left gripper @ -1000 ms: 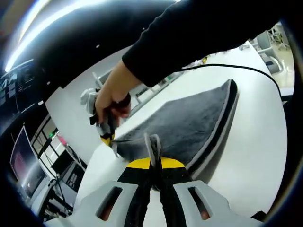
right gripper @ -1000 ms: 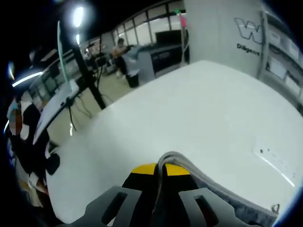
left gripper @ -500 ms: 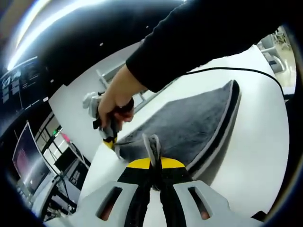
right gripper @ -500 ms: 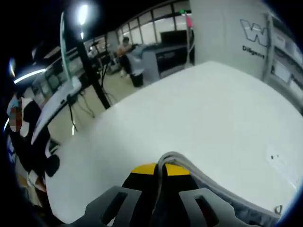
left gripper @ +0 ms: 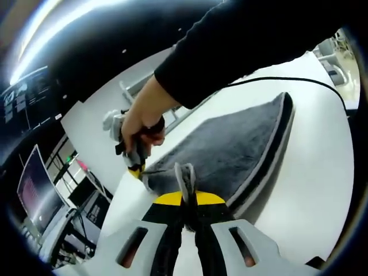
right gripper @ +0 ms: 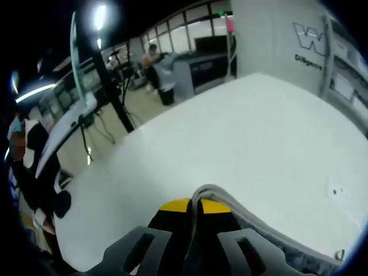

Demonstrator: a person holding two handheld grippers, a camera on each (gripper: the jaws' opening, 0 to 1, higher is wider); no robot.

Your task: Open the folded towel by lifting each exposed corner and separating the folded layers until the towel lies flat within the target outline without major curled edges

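A dark grey towel [left gripper: 230, 152] with a pale grey border lies folded on the white table [left gripper: 310, 190]. My left gripper [left gripper: 185, 201] is shut on a corner of it, the cloth pinched between the yellow-tipped jaws. In the left gripper view a person's hand holds my right gripper [left gripper: 135, 164], which is shut on the neighbouring corner. The right gripper view has my right gripper [right gripper: 195, 215] close up, shut on the towel's edge [right gripper: 253, 224], which trails off to the lower right.
A black cable [left gripper: 287, 81] runs across the table behind the towel. A dark sleeve [left gripper: 247, 46] reaches over it. Beyond the table [right gripper: 230, 138] stand a tripod [right gripper: 106, 86], desks and a person in the distance [right gripper: 152, 63].
Both grippers keep their hold on the towel corners. The hand with my right gripper has shifted slightly, and both views have drifted a little.
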